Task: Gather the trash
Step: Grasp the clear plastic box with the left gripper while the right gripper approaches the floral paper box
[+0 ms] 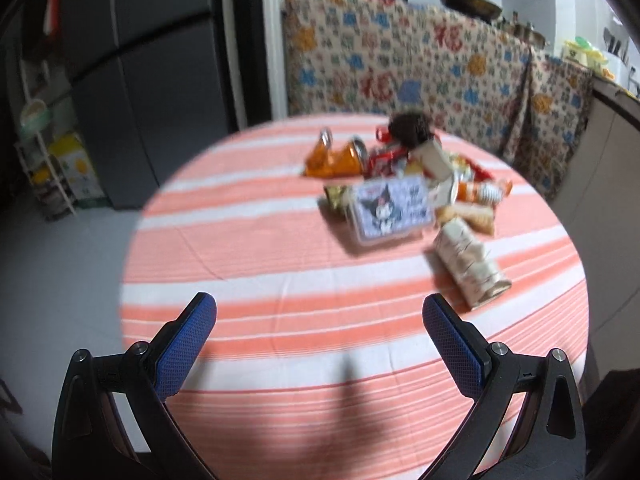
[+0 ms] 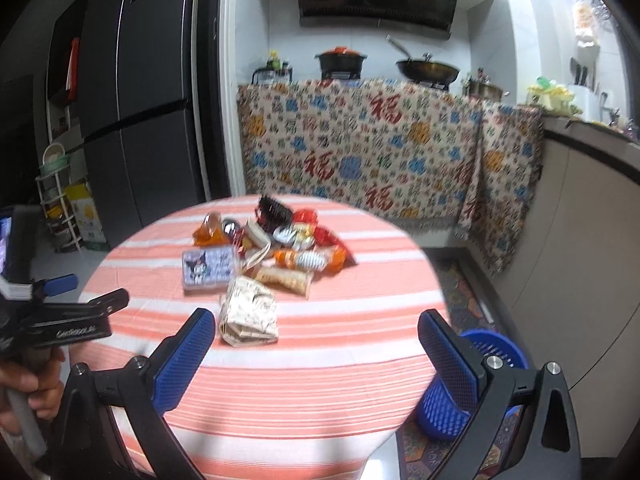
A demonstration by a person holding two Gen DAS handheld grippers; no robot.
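Overall, the round bench [image 2: 280,380], covered in a pink-and-white striped cloth, filled the centre of both views. A patterned cloth [image 2: 360,148] hung over the kitchen counter behind it, beside a dark refrigerator [image 2: 136,112].

The left tongs [image 1: 320,316] were spread wide and held nothing; they hovered above the near part of the bench, well apart from the trash. The right tongs [image 2: 316,328] were likewise spread wide and empty, with the left finger [image 2: 184,356] near a crumpled paper bag [image 2: 248,314] but not touching it.

A blue perforated basket [image 2: 472,384] stood on the floor just beside the bench, at the right; its contents could not be determined.

The trash pile [image 2: 276,248] lay on the far half of the bench. It comprised a flat box printed with a cartoon figure [image 1: 394,210], an orange wrapper [image 1: 332,160], a dark hairbrush [image 2: 272,210] and several smaller wrappers, all touching or overlapping. The paper bag lay at the near edge of the pile.
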